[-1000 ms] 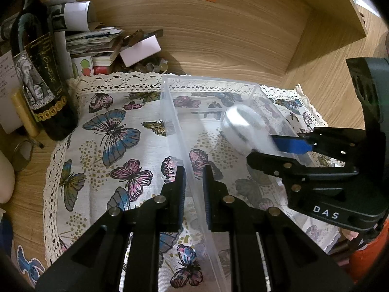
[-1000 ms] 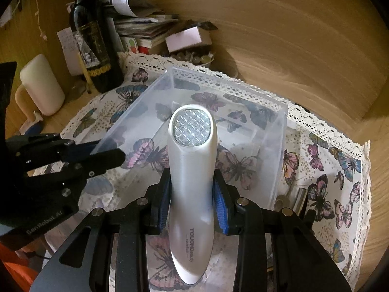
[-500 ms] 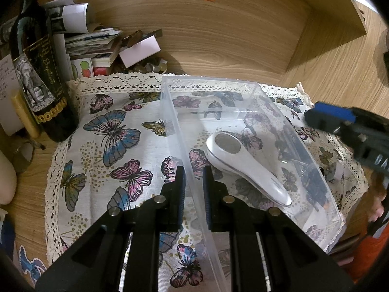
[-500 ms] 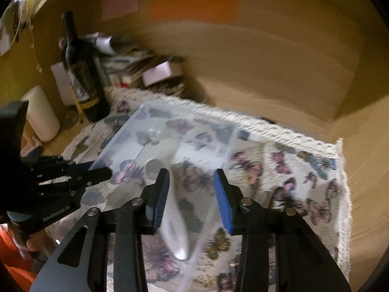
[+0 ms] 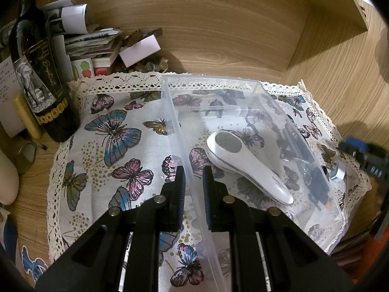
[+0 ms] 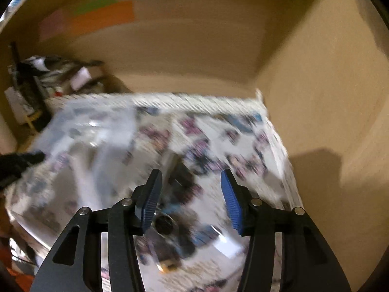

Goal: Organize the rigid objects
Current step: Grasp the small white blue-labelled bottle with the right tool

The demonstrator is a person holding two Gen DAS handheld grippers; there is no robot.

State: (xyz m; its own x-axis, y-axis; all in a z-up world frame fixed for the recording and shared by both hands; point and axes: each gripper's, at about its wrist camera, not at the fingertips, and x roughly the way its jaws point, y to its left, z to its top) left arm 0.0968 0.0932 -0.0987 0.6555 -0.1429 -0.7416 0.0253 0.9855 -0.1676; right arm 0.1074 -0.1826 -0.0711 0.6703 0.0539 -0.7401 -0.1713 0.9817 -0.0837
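Observation:
A clear plastic bin [image 5: 214, 82] stands on a butterfly-print cloth [image 5: 116, 150]. A white handheld device [image 5: 245, 165] with a round grey face lies inside it. My left gripper [image 5: 193, 180] is shut on the bin's left wall. My right gripper [image 6: 190, 192] is open and empty, to the right of the bin; it also shows at the right edge of the left wrist view [image 5: 364, 155]. The right wrist view is blurred; the bin [image 6: 92, 131] is at its left. Small dark and metal objects [image 6: 167, 223] lie on the cloth under the right gripper.
A dark wine bottle [image 5: 41, 77] stands at the cloth's far left, with a heap of papers and small boxes [image 5: 102, 46] behind it. Wooden walls close the back and right. A small metal piece [image 5: 336, 171] lies on the cloth right of the bin.
My right gripper let go of the white device, which now lies in the bin. It opened and moved away to the right. My left gripper has kept its hold on the bin wall.

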